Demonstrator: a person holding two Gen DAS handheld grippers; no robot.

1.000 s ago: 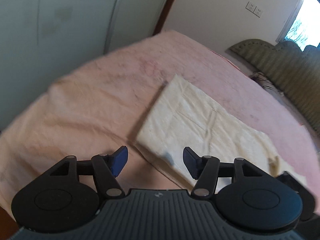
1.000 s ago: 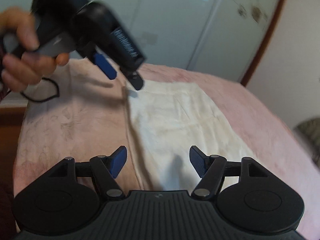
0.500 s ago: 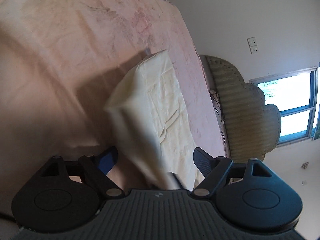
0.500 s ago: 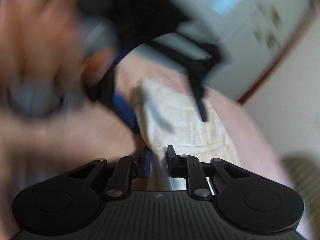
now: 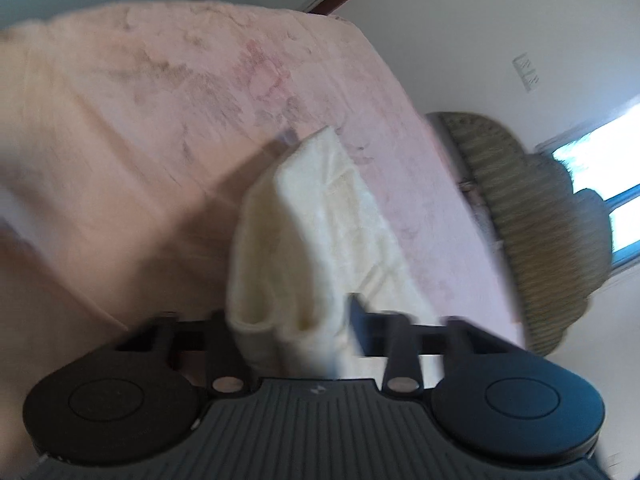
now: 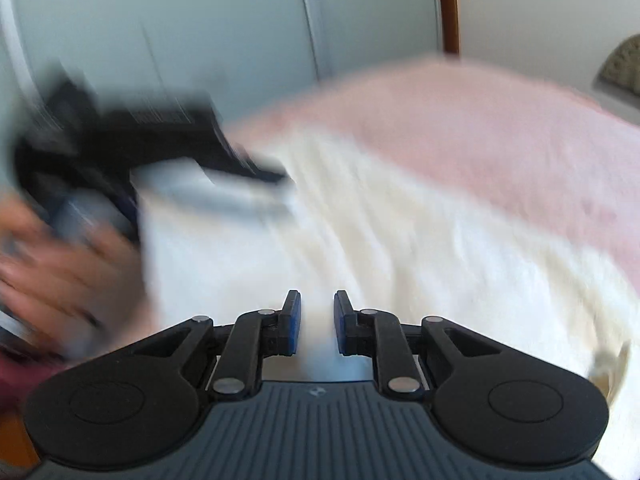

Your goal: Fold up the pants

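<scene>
Cream pants (image 5: 332,208) lie folded on a pink blanket (image 5: 140,120). My left gripper (image 5: 290,316) has a bunched, lifted edge of the pants filling the gap between its fingers, and its jaws are closing on it. In the right wrist view the pants (image 6: 400,248) spread wide and blurred. My right gripper (image 6: 316,312) has its blue pads close together with a thin fold of the cloth pinched between them. The left gripper (image 6: 276,176) shows there as a dark blur at the left, held by a hand (image 6: 60,272).
The pink blanket (image 6: 500,120) covers the bed. A woven headboard (image 5: 552,240) and a bright window (image 5: 600,152) are at the right. Pale wardrobe doors (image 6: 200,40) stand behind the bed. A wall socket (image 5: 526,72) is on the white wall.
Both grippers went from wide open above the flat pants to closed on its near edge. The cloth edge has lifted and bunched. Both views have swung sideways and blurred.
</scene>
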